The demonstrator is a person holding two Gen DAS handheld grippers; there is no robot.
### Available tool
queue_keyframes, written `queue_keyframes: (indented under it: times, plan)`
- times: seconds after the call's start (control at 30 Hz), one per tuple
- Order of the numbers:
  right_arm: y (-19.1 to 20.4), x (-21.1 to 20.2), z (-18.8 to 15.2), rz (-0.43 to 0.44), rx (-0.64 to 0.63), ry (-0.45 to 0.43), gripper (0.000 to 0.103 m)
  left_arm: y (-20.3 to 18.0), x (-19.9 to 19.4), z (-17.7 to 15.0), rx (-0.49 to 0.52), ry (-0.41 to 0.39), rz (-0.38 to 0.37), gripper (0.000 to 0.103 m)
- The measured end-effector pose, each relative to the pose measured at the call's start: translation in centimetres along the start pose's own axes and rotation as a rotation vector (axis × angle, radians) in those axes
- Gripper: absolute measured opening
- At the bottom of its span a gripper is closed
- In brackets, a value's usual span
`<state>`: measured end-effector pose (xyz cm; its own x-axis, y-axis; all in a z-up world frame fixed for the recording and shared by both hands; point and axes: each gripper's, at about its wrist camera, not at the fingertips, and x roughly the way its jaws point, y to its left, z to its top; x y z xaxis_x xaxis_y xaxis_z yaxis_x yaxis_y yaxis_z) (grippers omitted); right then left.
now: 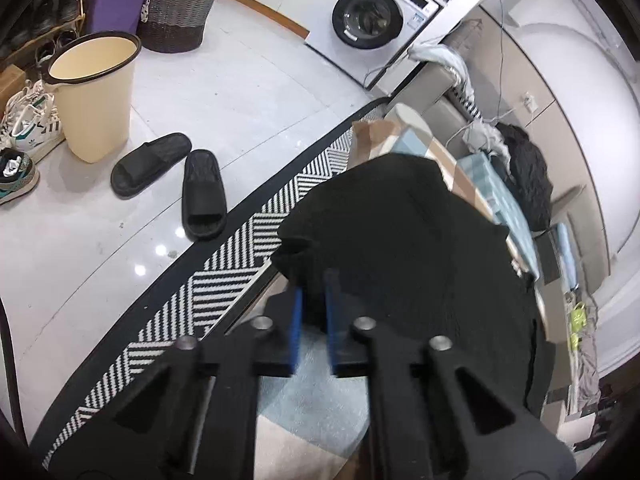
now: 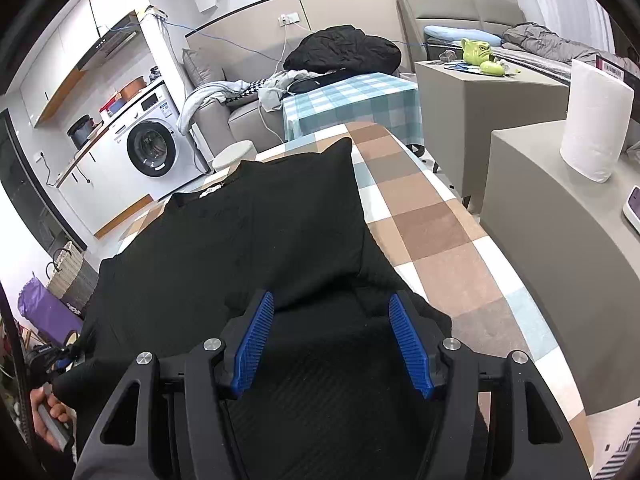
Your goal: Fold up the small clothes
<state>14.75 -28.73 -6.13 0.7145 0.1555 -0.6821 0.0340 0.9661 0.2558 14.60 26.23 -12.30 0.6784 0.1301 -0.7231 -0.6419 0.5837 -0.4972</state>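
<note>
A black garment [image 2: 248, 248] lies spread on the checkered tablecloth [image 2: 424, 220], one sleeve folded over its middle. It also shows in the left wrist view [image 1: 408, 248]. My left gripper [image 1: 314, 280] is shut on the garment's left edge, near the table's side; it shows small at the left of the right wrist view [image 2: 70, 354]. My right gripper [image 2: 332, 312] is open, with blue pads [image 2: 408, 340] wide apart, low over the garment's near part.
Floor at the left holds black slippers [image 1: 168, 180], a cream bin [image 1: 94, 96], a striped rug [image 1: 224, 272] and a wicker basket [image 1: 182, 4]. A washing machine [image 2: 154, 150] stands behind. A paper towel roll [image 2: 596, 120] is on the grey counter [image 2: 560, 208] at right.
</note>
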Motion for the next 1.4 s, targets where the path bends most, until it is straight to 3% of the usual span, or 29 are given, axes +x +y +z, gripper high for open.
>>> queue_keyframes:
  times: [0.07, 0.2, 0.33, 0.47, 0.53, 0.57, 0.6, 0.67, 0.73, 0.93, 1.1, 1.3, 1.4]
  plan:
    - [0.0, 0.0, -0.1, -0.002, 0.001, 0.003, 0.062, -0.6, -0.7, 0.3, 0.027, -0.040, -0.006, 0.004]
    - [-0.1, 0.1, -0.3, 0.003, 0.009, 0.007, 0.062, -5.8, -2.4, 1.1, 0.203, -0.115, -0.023, 0.004]
    - [-0.1, 0.1, -0.6, 0.013, 0.010, 0.018, 0.062, -14.4, -4.2, 0.8, 0.410, -0.181, -0.147, 0.004]
    - [-0.3, -0.4, -0.7, 0.012, 0.011, 0.011, 0.062, -22.0, -4.0, -2.5, 0.585, -0.115, -0.320, 0.004]
    - [-0.6, -0.6, -0.7, 0.010, 0.019, 0.010, 0.062, -24.4, -2.6, -4.6, 0.638, 0.001, -0.397, 0.005]
    - [-0.7, -0.6, -0.8, 0.006, 0.020, 0.010, 0.062, -24.9, -2.0, -5.2, 0.647, 0.033, -0.411, 0.012]
    - [-1.0, -0.7, -0.8, -0.001, 0.022, 0.012, 0.062, -25.3, -1.7, -5.9, 0.655, 0.057, -0.411, 0.019]
    - [-1.4, -0.6, -0.9, -0.006, 0.027, 0.020, 0.062, -25.3, -1.0, -6.8, 0.665, 0.093, -0.385, 0.050]
    - [-1.8, -0.5, -0.9, -0.006, 0.035, 0.023, 0.062, -24.8, -0.9, -7.5, 0.665, 0.084, -0.368, 0.055]
    - [-1.7, 0.2, -1.1, 0.018, 0.039, 0.038, 0.062, -22.0, 0.0, -7.3, 0.621, 0.096, -0.287, 0.055]
    - [-1.6, 0.4, -1.4, 0.038, 0.036, 0.055, 0.062, -17.7, 2.3, -5.6, 0.492, 0.130, -0.254, 0.056]
    - [-2.0, 0.3, -1.8, 0.035, 0.047, 0.067, 0.063, -18.0, 8.1, -3.1, 0.369, 0.196, -0.223, 0.055]
    - [-2.4, 0.4, -2.1, 0.056, 0.072, 0.087, 0.063, -19.0, 11.0, -2.8, 0.383, 0.210, -0.174, 0.055]
